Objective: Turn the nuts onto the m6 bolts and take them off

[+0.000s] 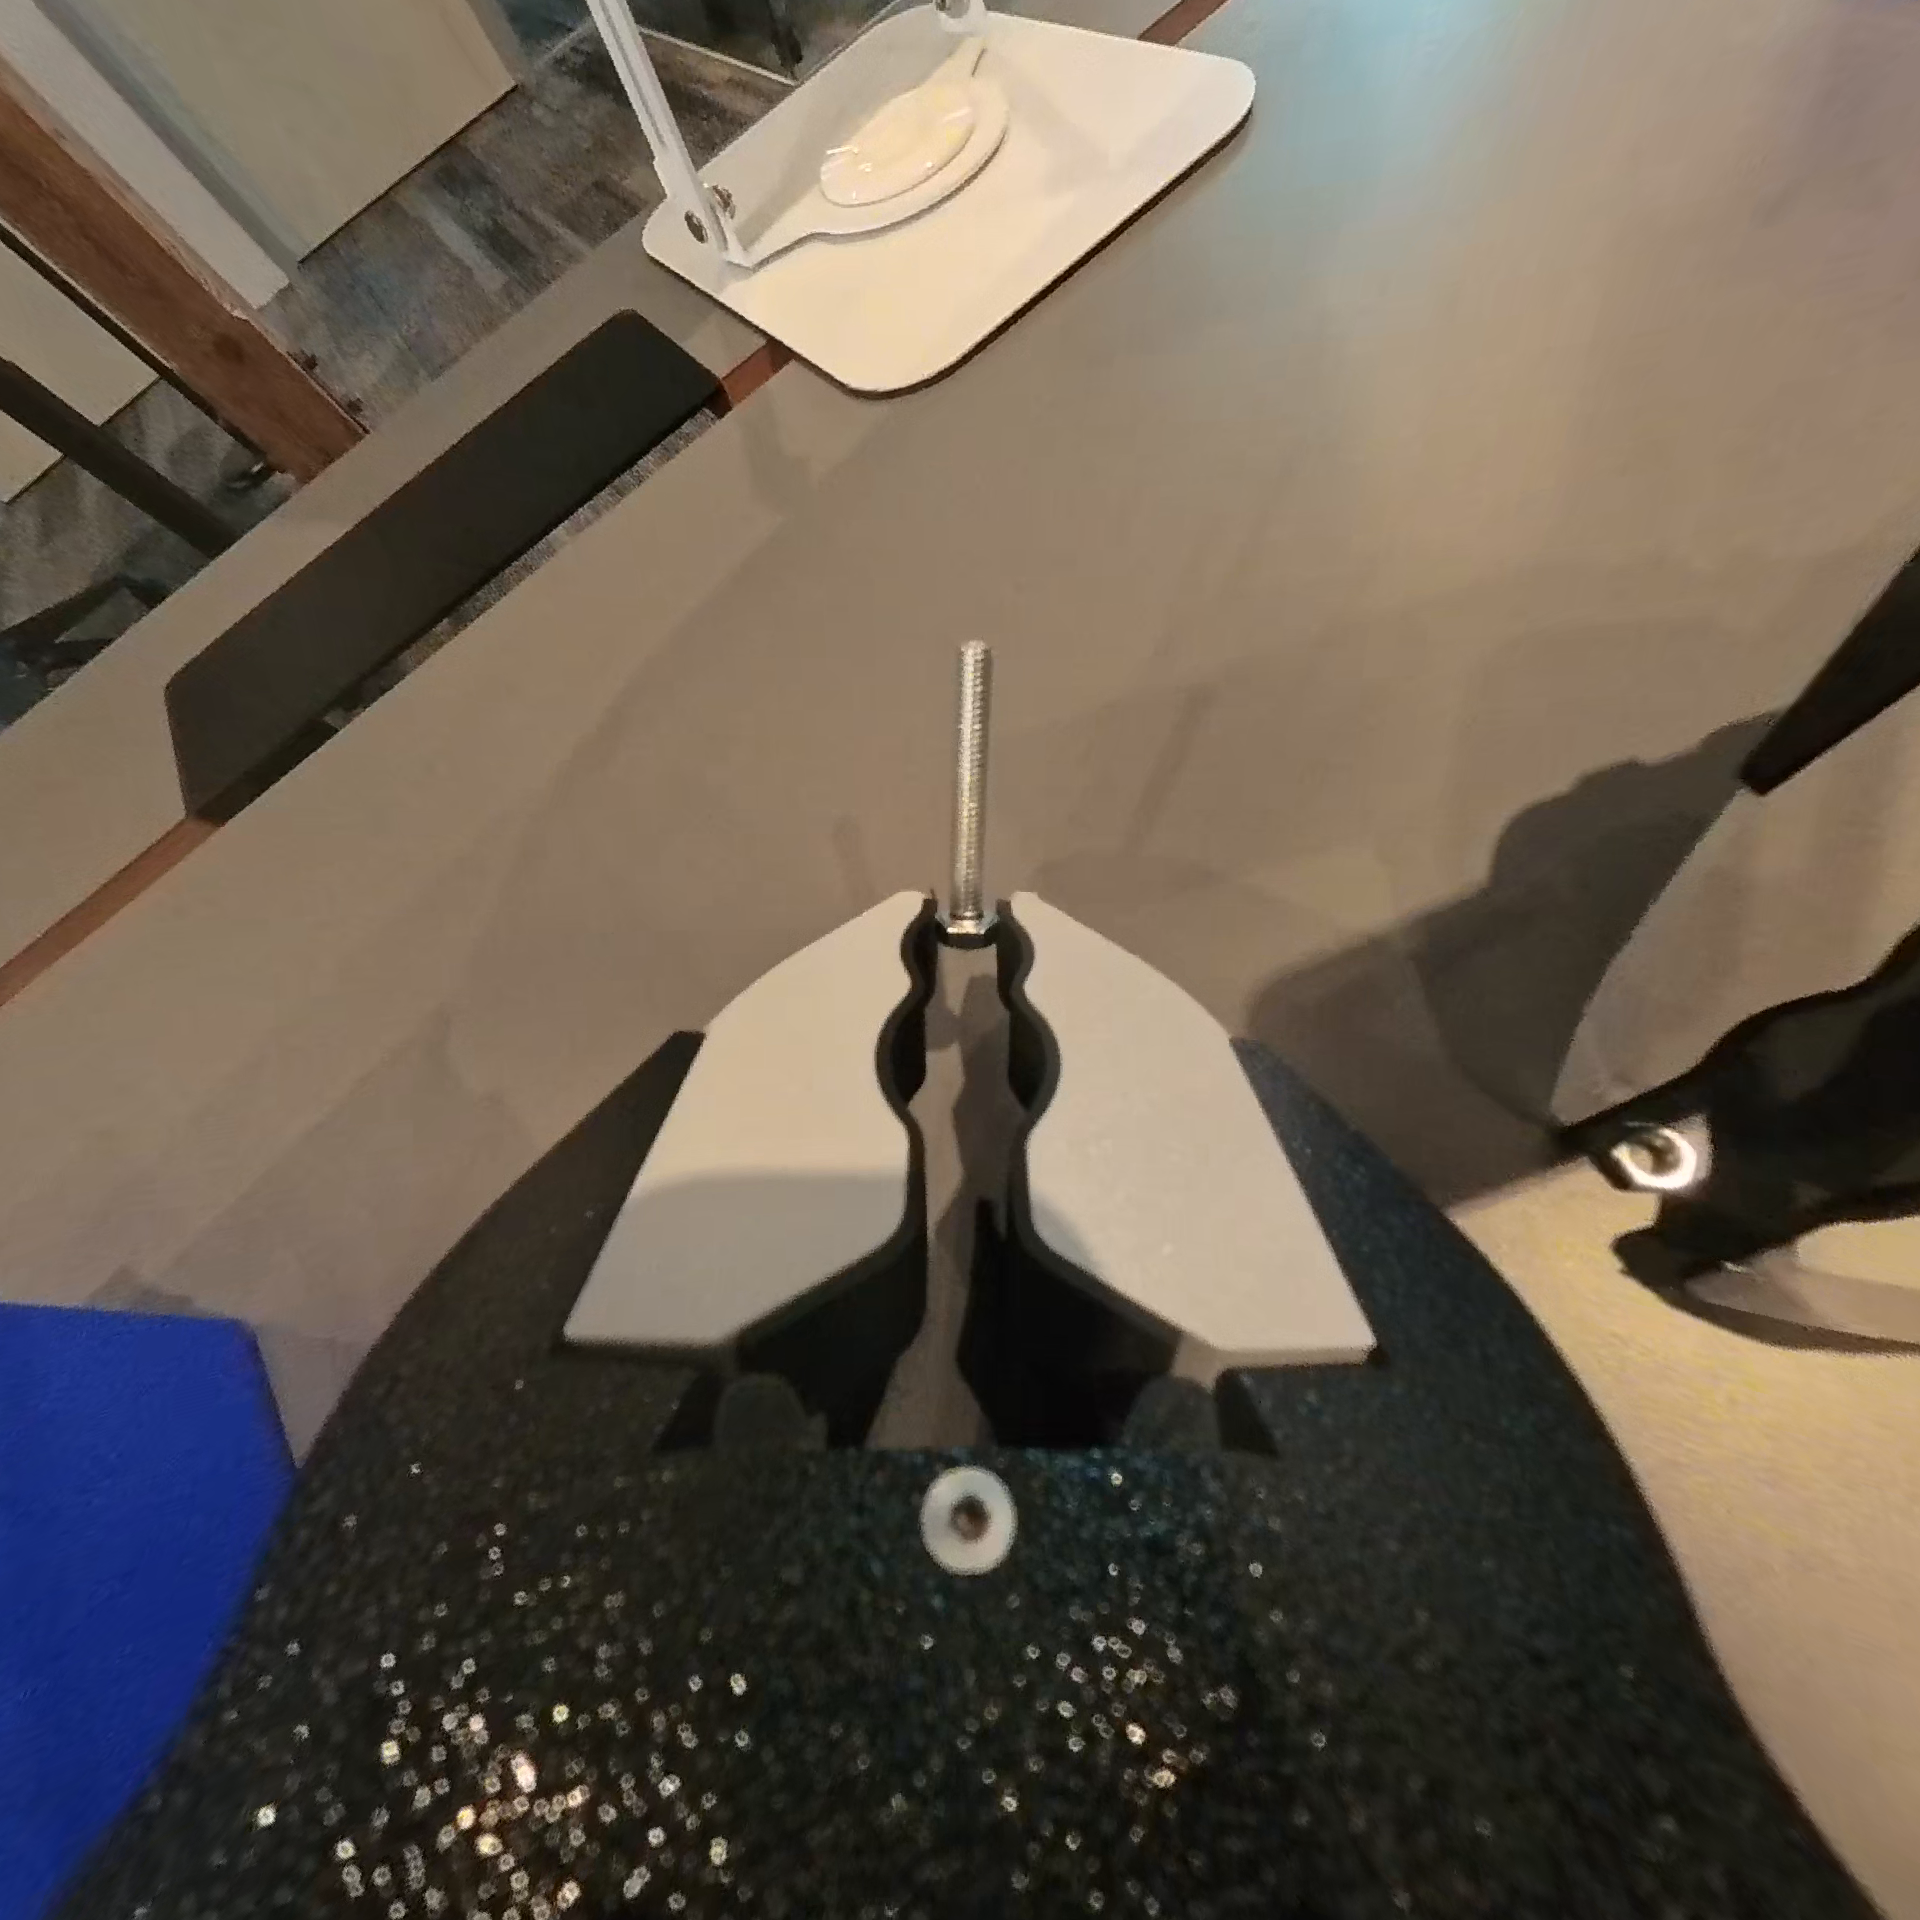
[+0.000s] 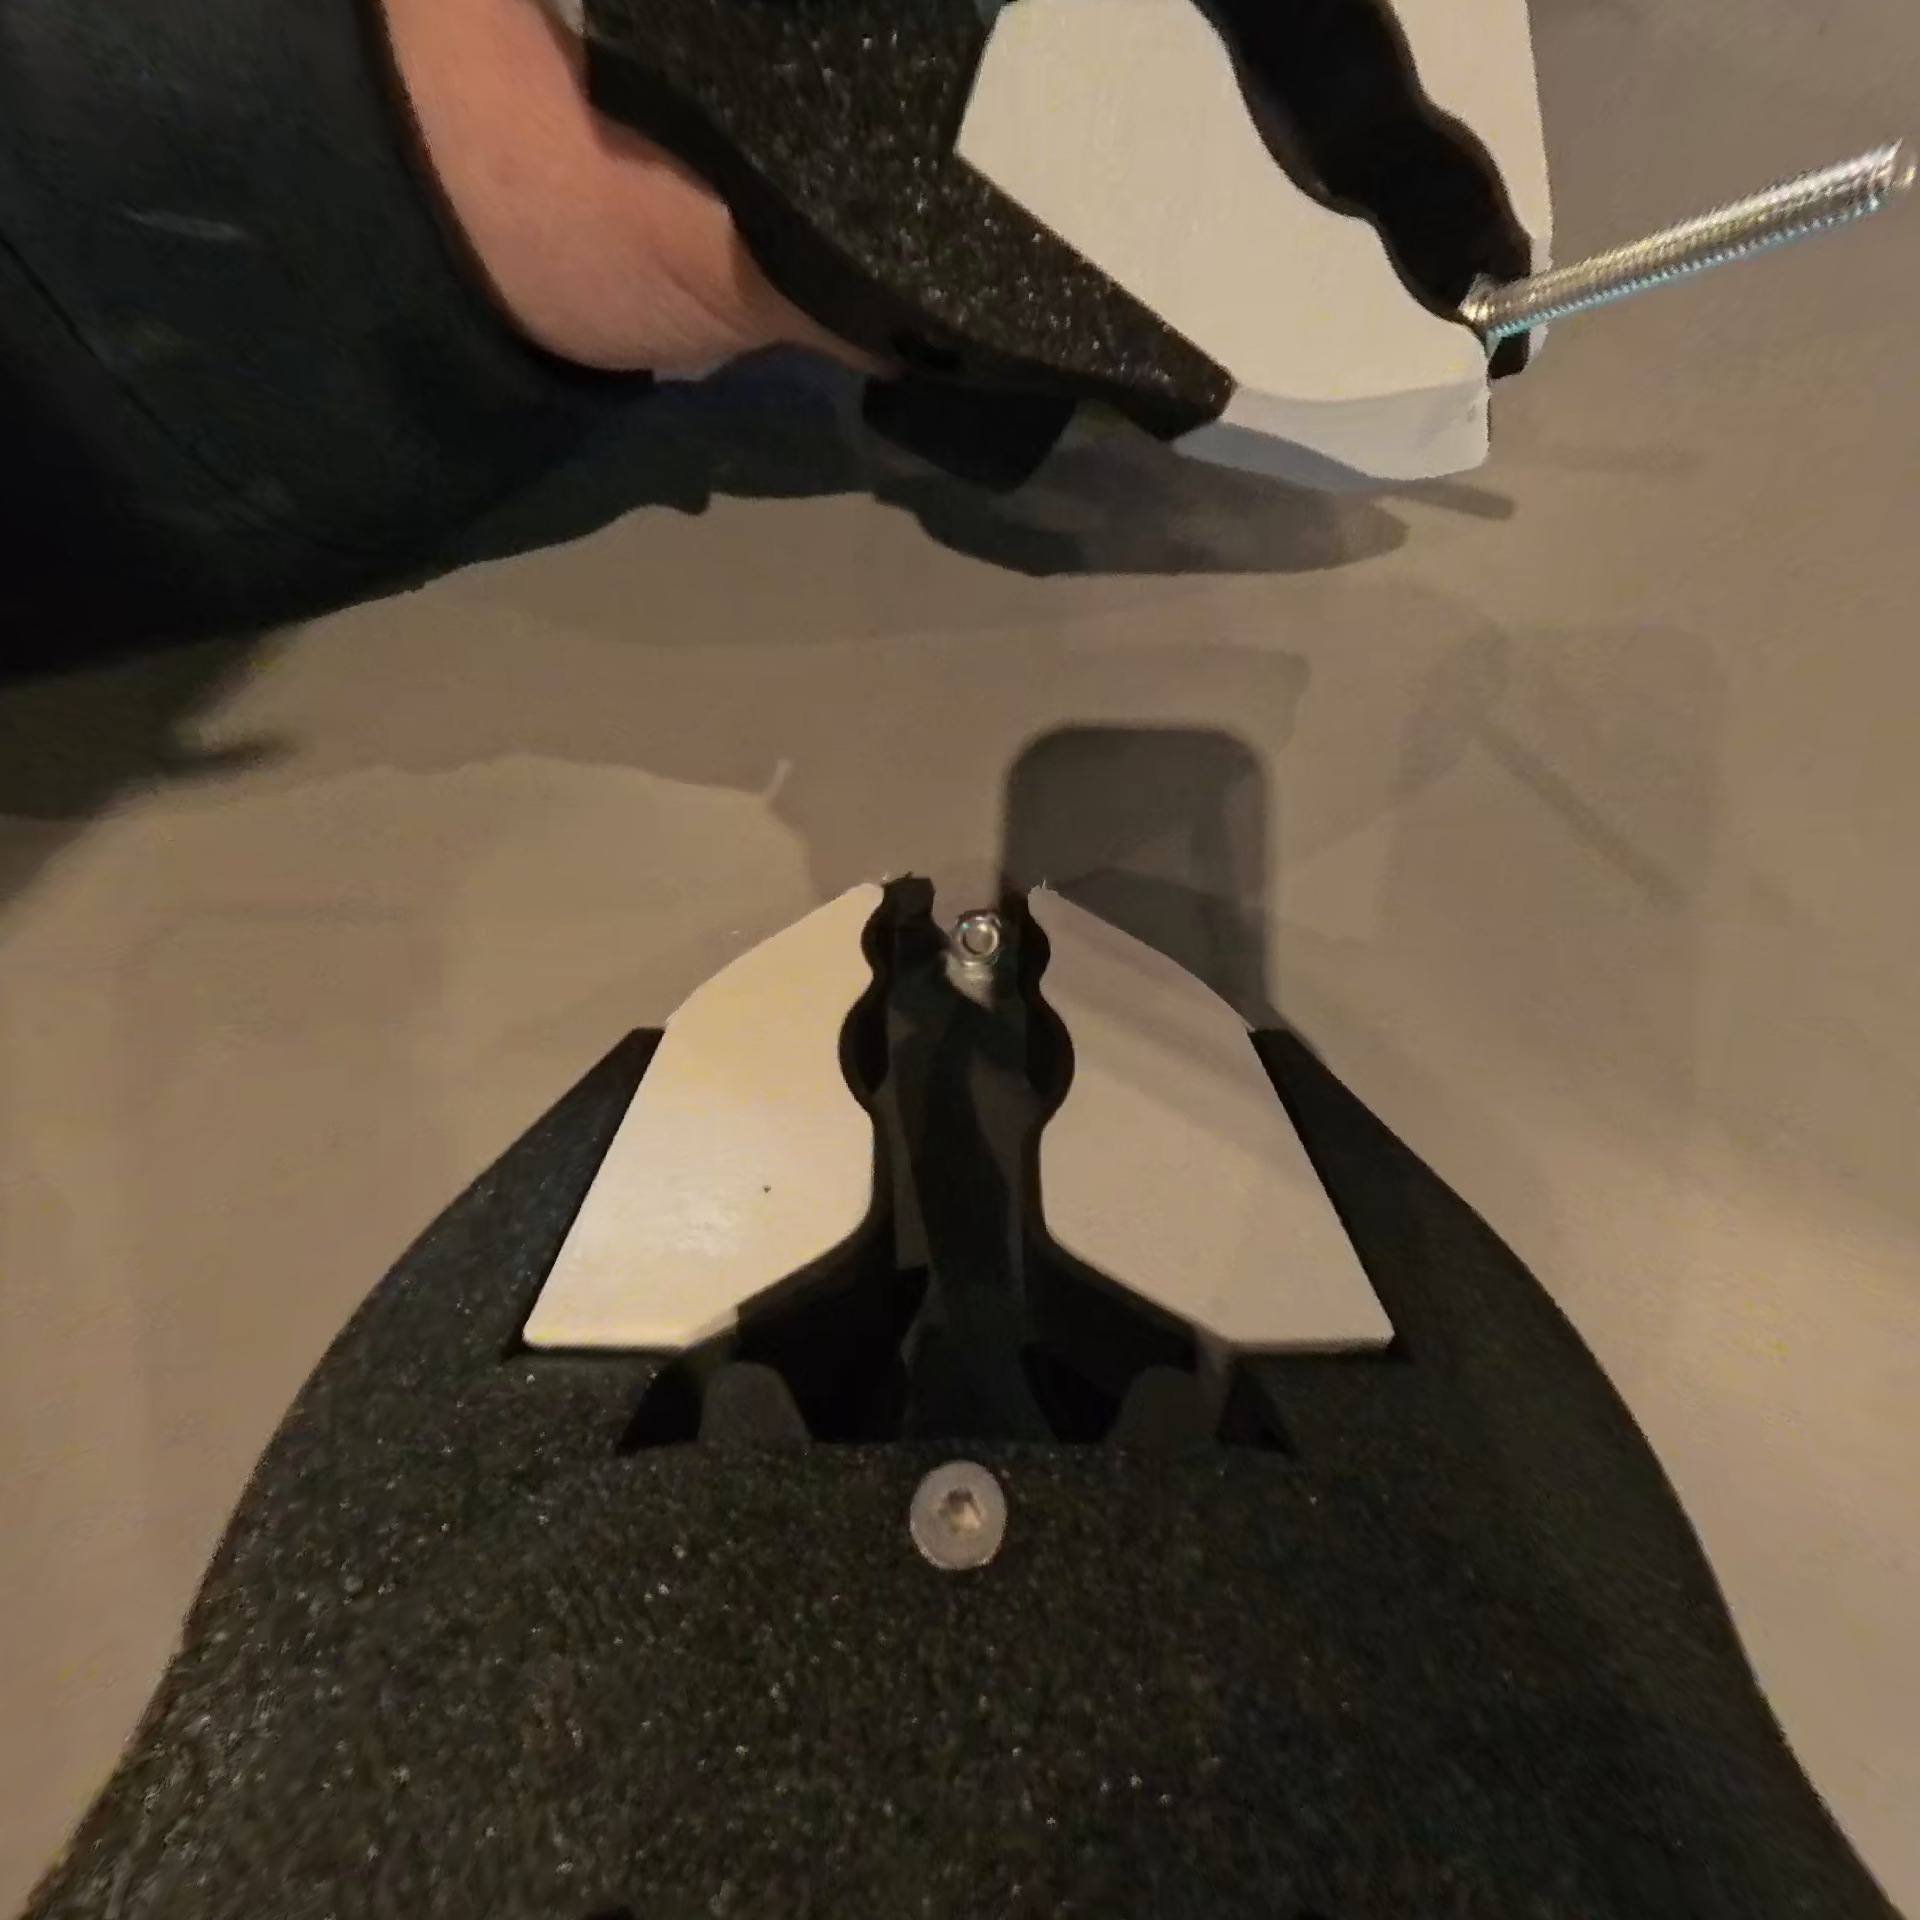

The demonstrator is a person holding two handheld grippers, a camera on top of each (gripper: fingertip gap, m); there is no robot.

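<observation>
Grey tabletop (image 1: 1351, 582) fills both views, with a white lamp base (image 1: 966, 197) at its far edge and a blue block (image 1: 114, 1558) beside your left tool. Your left gripper (image 1: 966, 925) pinches the bolt (image 1: 969, 779) by its hex head, jaws narrow, threaded shank pointing straight out toward the lamp base. Your right gripper (image 2: 971, 914) clamps a small nut (image 2: 977, 940) at its tips, jaws nearly closed. Nut and bolt sit well apart, off to the right of that bolt.
</observation>
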